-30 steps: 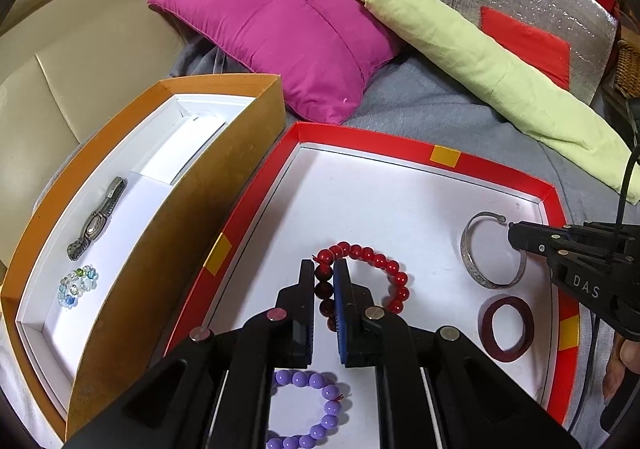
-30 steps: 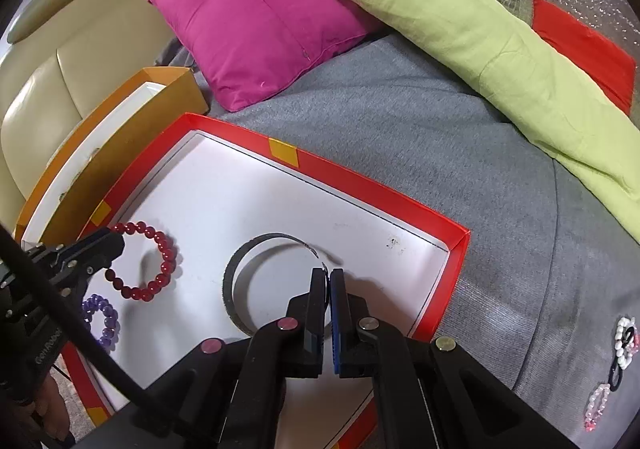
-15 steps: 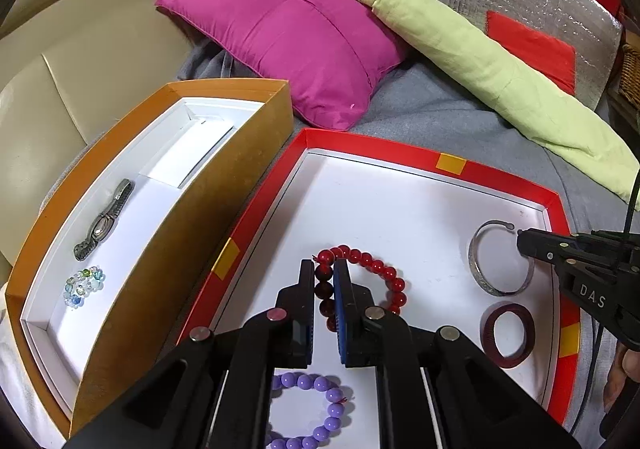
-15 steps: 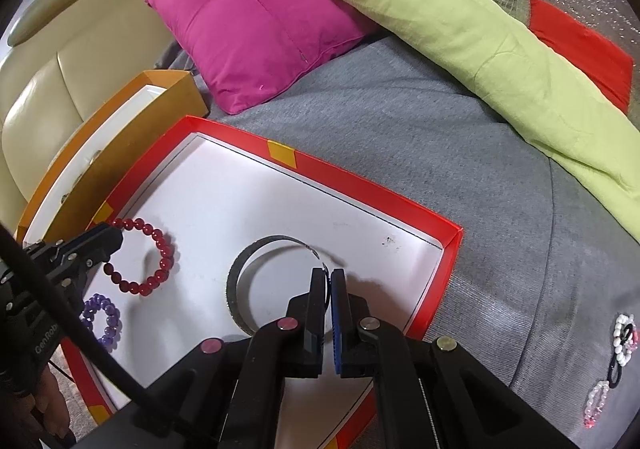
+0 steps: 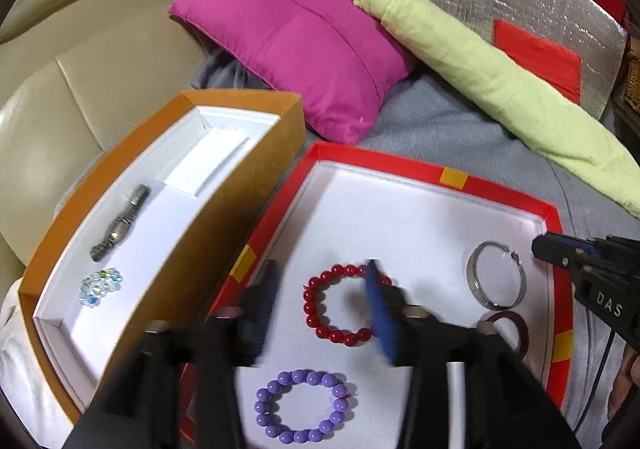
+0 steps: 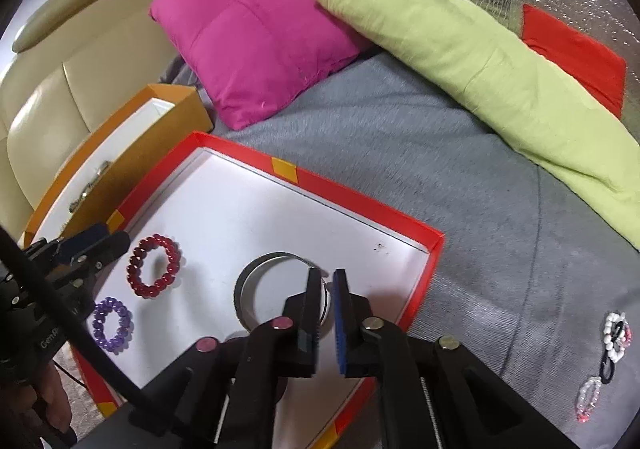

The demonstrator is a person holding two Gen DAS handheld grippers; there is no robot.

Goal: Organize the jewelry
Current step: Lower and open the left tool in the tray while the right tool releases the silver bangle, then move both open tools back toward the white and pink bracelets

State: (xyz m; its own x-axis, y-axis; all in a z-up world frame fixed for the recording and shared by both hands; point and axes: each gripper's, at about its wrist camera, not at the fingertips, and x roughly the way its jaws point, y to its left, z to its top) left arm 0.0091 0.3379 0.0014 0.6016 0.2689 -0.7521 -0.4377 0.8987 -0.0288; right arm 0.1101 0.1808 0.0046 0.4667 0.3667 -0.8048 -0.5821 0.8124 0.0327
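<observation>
A red bead bracelet [image 5: 316,323] lies flat in the red tray [image 5: 400,165], between the spreading fingers of my left gripper [image 5: 322,265]. Its jaws are opening and blurred, and neither pad touches the beads. A purple bead bracelet [image 5: 298,375] lies nearer me. At the tray's right are a silver bangle [image 5: 474,281] and a dark red ring [image 5: 520,329]. My right gripper [image 6: 327,275] hovers over the silver bangle [image 6: 244,289]. Its jaws are opening too, and the bangle's thin rim stands in the narrow gap, free of the pads.
An orange box [image 5: 224,217] left of the tray holds a watch [image 5: 120,225] and a crystal bead bracelet [image 5: 100,287]. A magenta pillow [image 5: 304,45] and a green bolster [image 5: 500,89] lie behind. More beaded pieces [image 6: 616,337] rest on the grey blanket [image 6: 480,189].
Both grippers were shut, the left on the red bracelet's beads and the right on the bangle's rim. Both have let go and their fingers have spread. Neither hand has shifted much.
</observation>
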